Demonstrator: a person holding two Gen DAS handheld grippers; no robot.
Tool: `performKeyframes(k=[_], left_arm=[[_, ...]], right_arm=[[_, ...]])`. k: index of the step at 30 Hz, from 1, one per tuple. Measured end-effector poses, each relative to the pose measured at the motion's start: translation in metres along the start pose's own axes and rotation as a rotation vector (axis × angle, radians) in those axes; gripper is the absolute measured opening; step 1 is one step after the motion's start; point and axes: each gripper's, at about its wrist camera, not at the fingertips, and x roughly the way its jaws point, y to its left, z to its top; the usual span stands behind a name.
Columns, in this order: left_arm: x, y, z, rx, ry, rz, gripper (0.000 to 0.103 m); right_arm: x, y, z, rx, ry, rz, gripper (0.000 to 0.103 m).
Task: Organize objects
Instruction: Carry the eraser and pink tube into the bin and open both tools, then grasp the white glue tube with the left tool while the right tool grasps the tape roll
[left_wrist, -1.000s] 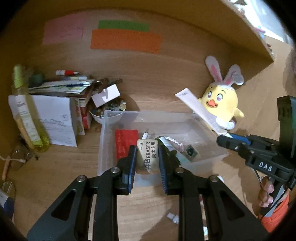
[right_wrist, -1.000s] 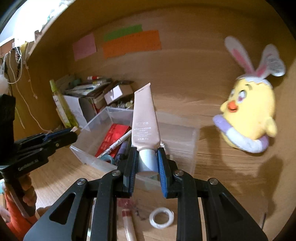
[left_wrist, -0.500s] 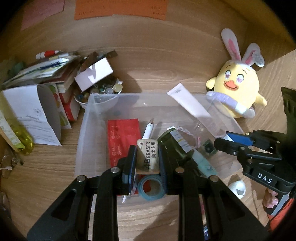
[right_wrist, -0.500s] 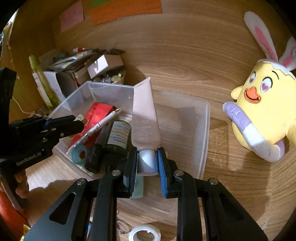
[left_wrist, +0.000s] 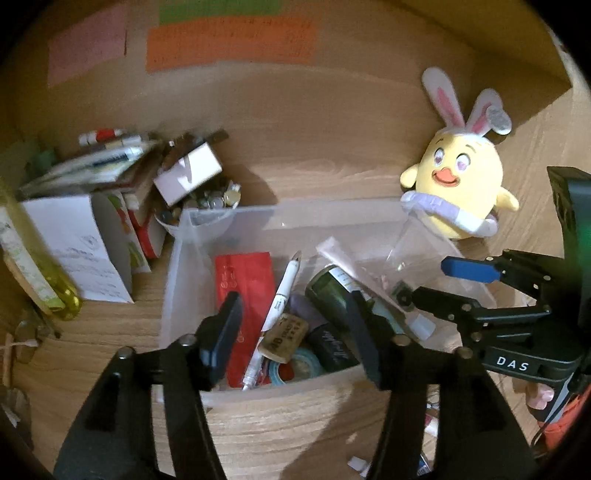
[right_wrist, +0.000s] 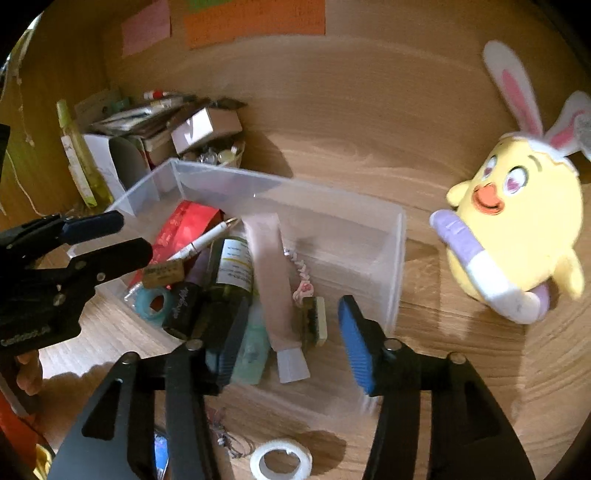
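Left gripper (left_wrist: 295, 332) just opened, released; tan rectangular eraser (left_wrist: 284, 338) now lying in clear plastic bin (left_wrist: 221, 218). My right gripper (right_wrist: 291, 336) likewise opened; pink squeeze tube (right_wrist: 271, 280) dropped in bin. Both items stowed; white tape ring (right_wrist: 280, 461) on near bench next, I judge.

Home desk nook: wooden desk (left_wrist: 280, 424), sticky notes (left_wrist: 229, 40) (plush chick (left_wrist: 458, 184) too)

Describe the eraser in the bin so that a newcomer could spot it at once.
Find the clear plastic bin in front of the yellow bunny-eared plush. At its near end, between the white pen and the dark bottle, a small tan block lies above the teal tape roll. That is the eraser: the only beige, dark-lettered rectangle there.
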Motion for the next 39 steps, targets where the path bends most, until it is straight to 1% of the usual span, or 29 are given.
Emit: performKeyframes(k=[2,4,7,10,15,19,24,30,31,32,33,34,35,36,38,39], left_arm=[[-0.01,-0.005,-0.001,0.013,-0.022,0.003,0.067],[-0.02,-0.009,-0.003,0.023,-0.042,0.006,0.076],[-0.036,-0.014,-0.01,0.037,-0.069,0.003,0.09],[-0.048,-0.019,-0.021,0.049,-0.076,-0.007,0.094],[-0.059,-0.026,-0.046,0.068,-0.054,-0.03,0.095],[-0.06,-0.03,-0.069,0.071,-0.009,-0.066,0.095],[-0.054,-0.036,-0.098,0.063,0.067,-0.113,0.095],[-0.034,-0.042,-0.11,0.035,0.18,-0.167,0.095],[-0.029,-0.042,-0.11,0.023,0.203,-0.175,0.095],[-0.025,-0.041,-0.109,0.015,0.217,-0.182,0.094],[-0.021,-0.041,-0.109,0.005,0.235,-0.197,0.089],[-0.019,-0.041,-0.109,0.0,0.246,-0.205,0.084],[-0.016,-0.04,-0.11,-0.004,0.265,-0.212,0.074],[-0.015,-0.041,-0.11,-0.002,0.271,-0.216,0.069],[-0.015,-0.041,-0.11,0.01,0.267,-0.208,0.059],[-0.016,-0.041,-0.11,0.011,0.267,-0.21,0.047]], right_arm=[[-0.008,0.0,-0.002,-0.001,-0.013,0.004,0.054],[-0.017,0.0,-0.004,0.002,-0.028,0.014,0.061],[-0.032,-0.001,-0.012,0.014,-0.051,0.019,0.067],[-0.046,-0.006,-0.023,0.031,-0.066,0.023,0.068],[-0.058,-0.014,-0.047,0.062,-0.066,0.015,0.07],[-0.054,-0.019,-0.068,0.073,-0.029,0.016,0.071],[-0.036,-0.019,-0.09,0.079,0.04,0.023,0.071],[-0.014,-0.012,-0.097,0.058,0.09,0.019,0.07],[-0.011,-0.011,-0.097,0.058,0.094,0.02,0.067],[-0.009,-0.011,-0.097,0.058,0.096,0.02,0.063],[-0.007,-0.01,-0.096,0.054,0.101,0.024,0.053],[-0.007,-0.009,-0.096,0.051,0.104,0.033,0.046],[-0.006,-0.008,-0.096,0.049,0.104,0.039,0.043],[-0.006,-0.007,-0.096,0.045,0.103,0.039,0.037],[-0.008,-0.006,-0.096,0.039,0.095,0.033,0.036],[-0.009,-0.005,-0.096,0.036,0.087,0.029,0.036]])
